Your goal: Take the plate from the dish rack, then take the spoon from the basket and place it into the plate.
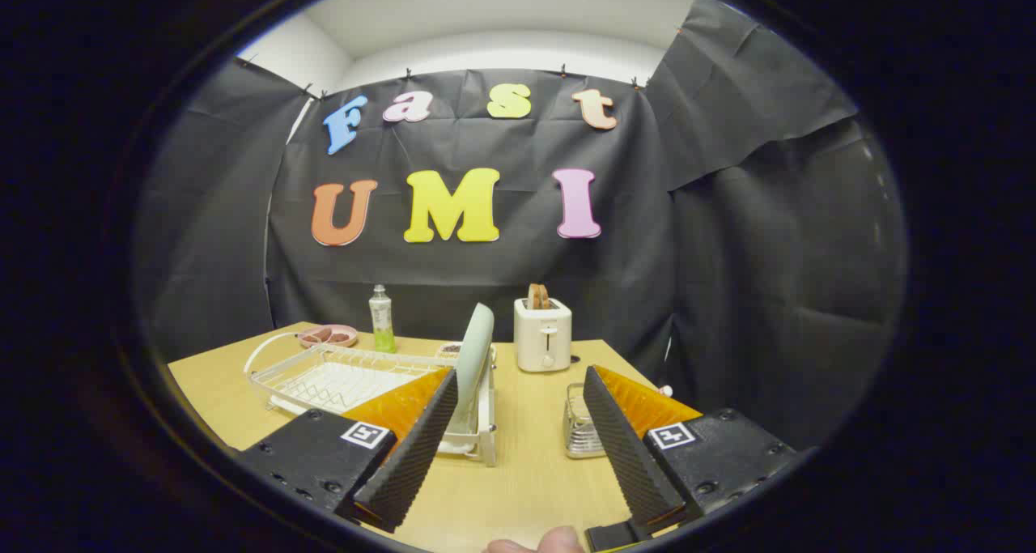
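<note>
The gripper [518, 423] is hovering over the desk [526, 472] with its jaws spread wide, gripping nothing. The pale plate [474, 359] is standing upright at the right end of the white dish rack [348, 379], just beyond the left finger. The metal basket [579, 431] is sitting beside the right finger, and a toaster [542, 334] is standing farther back.

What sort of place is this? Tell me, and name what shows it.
Probably a mock kitchen counter in a recording booth: a wooden table holds a white dish rack with an upright plate, a toaster and a dish soap bottle. The open gripper hangs above the table.
</note>
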Available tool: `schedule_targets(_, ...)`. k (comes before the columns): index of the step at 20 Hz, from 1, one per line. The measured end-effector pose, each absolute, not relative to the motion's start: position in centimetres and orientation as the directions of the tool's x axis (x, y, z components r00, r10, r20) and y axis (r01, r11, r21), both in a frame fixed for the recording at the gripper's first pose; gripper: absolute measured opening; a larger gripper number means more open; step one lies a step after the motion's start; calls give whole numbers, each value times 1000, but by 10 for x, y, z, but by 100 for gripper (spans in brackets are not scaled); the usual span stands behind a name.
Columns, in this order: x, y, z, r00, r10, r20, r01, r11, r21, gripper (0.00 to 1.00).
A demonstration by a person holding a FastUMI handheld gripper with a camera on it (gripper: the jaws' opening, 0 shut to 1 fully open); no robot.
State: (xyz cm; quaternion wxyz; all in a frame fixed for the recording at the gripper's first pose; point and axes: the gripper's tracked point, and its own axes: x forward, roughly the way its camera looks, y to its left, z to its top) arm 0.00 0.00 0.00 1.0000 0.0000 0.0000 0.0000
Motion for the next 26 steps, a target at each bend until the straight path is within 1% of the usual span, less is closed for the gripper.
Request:
schedule_targets(4, -6, -8, 24, 998, -28, 52, 30, 999, -30, 100)
schedule_targets(7, -11, -5, 30, 998, -31, 63, 34, 998, -59, 100)
schedule_targets(12, -8, 10, 31, 999, 29, 31, -29, 1000, -12, 100)
schedule_targets(17, 0, 28, 29, 996, 85, -5, -85, 996, -34, 100)
schedule_targets(20, 6, 35, 30, 993, 114, -22, -114, 993, 18, 100)
schedule_targets(22, 14, 37, 28, 992, 117, -56, -116, 993, 36, 100)
schedule_targets(26, 29, 40, 42, 993, 81, -87, -84, 996, -28, 100)
